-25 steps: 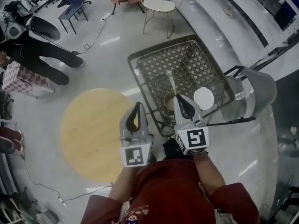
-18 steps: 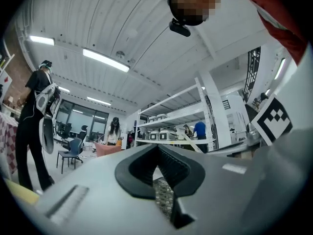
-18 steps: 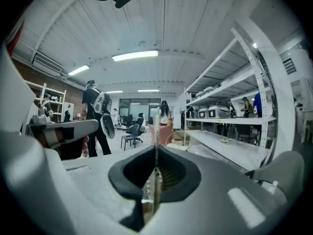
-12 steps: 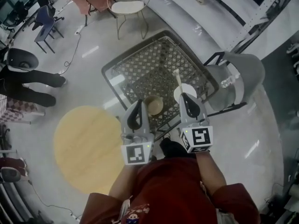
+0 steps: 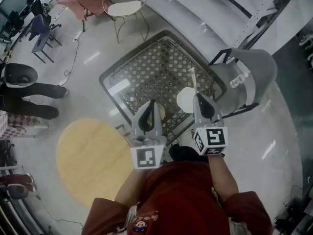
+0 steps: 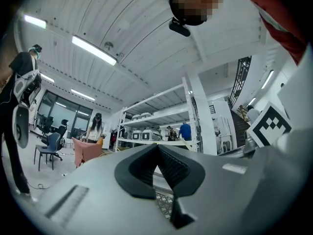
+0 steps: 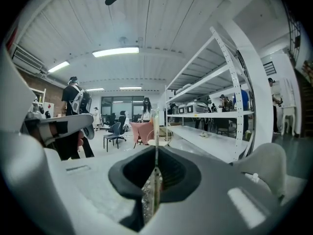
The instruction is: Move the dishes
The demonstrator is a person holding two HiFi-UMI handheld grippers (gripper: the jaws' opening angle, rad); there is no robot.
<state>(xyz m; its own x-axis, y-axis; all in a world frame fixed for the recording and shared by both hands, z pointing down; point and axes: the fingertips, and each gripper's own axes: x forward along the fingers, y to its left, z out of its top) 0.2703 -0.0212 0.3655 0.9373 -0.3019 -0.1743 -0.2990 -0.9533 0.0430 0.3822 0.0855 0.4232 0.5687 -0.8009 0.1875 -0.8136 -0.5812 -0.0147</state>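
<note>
A dark metal mesh table (image 5: pixel 146 70) carries a white plate (image 5: pixel 185 100) near its close edge and a tan bowl (image 5: pixel 160 111) to the plate's left. My right gripper (image 5: pixel 199 98) sits just right of the plate, shut on the handle of a pale long spoon (image 5: pixel 194 80) that sticks out forward over the mesh. In the right gripper view the spoon (image 7: pixel 156 131) rises as a thin line out of the closed gripper (image 7: pixel 155 154). My left gripper (image 5: pixel 148 105) is shut and empty, its tip beside the bowl and partly covering it. In the left gripper view the left gripper (image 6: pixel 157 151) holds nothing.
A grey chair (image 5: pixel 254 67) with a clear bottle (image 5: pixel 236 82) on its seat stands against the table's right side. A round yellow table (image 5: pixel 90 155) is low at the left. A white wire chair (image 5: pixel 124 6) stands beyond, and a person (image 5: pixel 29 89) is at the far left.
Both grippers have moved right across the mesh table. The left one came from over the floor to beside the bowl. The right one, carrying the spoon, crossed from the plate's left to its right.
</note>
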